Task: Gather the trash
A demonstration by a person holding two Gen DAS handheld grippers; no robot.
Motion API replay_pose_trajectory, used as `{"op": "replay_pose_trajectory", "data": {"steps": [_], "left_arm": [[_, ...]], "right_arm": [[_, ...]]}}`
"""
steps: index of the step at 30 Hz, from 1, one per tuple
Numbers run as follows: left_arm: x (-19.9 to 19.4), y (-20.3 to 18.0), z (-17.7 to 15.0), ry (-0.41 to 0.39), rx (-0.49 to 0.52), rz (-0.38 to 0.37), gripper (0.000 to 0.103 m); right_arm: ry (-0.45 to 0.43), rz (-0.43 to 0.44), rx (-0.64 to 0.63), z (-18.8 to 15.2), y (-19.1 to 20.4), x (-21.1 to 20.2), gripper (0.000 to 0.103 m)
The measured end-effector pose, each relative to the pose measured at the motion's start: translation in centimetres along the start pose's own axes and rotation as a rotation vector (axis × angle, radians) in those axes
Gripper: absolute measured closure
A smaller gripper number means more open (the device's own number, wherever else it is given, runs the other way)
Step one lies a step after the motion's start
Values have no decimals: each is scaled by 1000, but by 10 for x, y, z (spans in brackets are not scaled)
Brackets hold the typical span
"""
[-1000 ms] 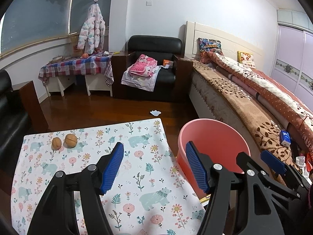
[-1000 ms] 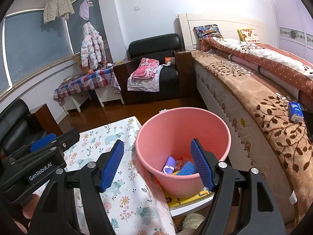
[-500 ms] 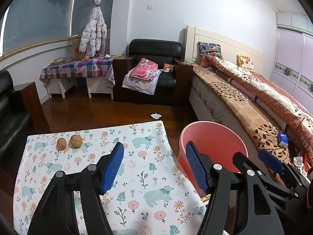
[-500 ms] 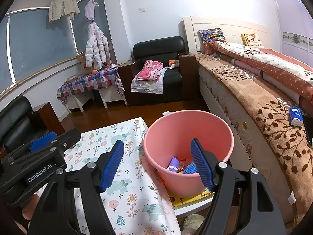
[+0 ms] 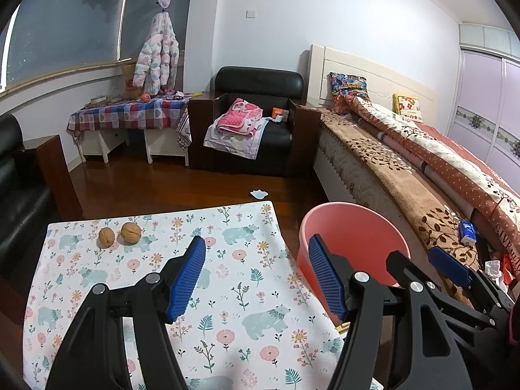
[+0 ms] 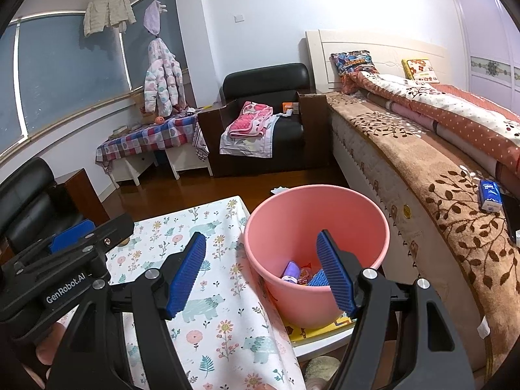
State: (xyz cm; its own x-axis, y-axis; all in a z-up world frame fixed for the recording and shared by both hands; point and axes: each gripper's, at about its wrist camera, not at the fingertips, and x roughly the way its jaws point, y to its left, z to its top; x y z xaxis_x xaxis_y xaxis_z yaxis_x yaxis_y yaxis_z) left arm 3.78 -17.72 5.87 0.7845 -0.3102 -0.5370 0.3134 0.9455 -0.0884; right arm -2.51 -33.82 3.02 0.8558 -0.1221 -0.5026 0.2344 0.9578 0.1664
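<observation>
A pink bucket [image 6: 292, 214] stands beside the right edge of the floral-cloth table [image 5: 227, 292]. At its bottom lie a purple item [image 6: 291, 269], a red wrapper [image 6: 304, 273] and a blue item [image 6: 317, 278]. My right gripper [image 6: 260, 243] hangs open over the bucket's near rim and the table edge, with nothing between its blue pads. Over the tablecloth my left gripper [image 5: 256, 250] is also open and empty. Two walnuts [image 5: 118, 234] rest at the far left of the table. A white scrap [image 5: 259, 193] lies on the wooden floor past the table.
A bed [image 6: 422, 169] with a brown blanket runs along the right, close to the bucket, with a blue tissue pack [image 6: 489, 195] on it. A black armchair [image 5: 256, 123] with pink cloth stands at the back. A black sofa [image 5: 16, 195] is at the left.
Both grippers stay open and empty. In both views the table and bucket have slid slightly to the right.
</observation>
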Motion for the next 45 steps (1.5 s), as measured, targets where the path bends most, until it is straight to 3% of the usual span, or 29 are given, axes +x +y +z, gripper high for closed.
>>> {"op": "replay_pose_trajectory", "data": {"steps": [45], "left_arm": [[-9, 1, -3, 0, -11, -2, 38]], "right_arm": [[16, 13, 3, 1, 4, -2, 32]]}}
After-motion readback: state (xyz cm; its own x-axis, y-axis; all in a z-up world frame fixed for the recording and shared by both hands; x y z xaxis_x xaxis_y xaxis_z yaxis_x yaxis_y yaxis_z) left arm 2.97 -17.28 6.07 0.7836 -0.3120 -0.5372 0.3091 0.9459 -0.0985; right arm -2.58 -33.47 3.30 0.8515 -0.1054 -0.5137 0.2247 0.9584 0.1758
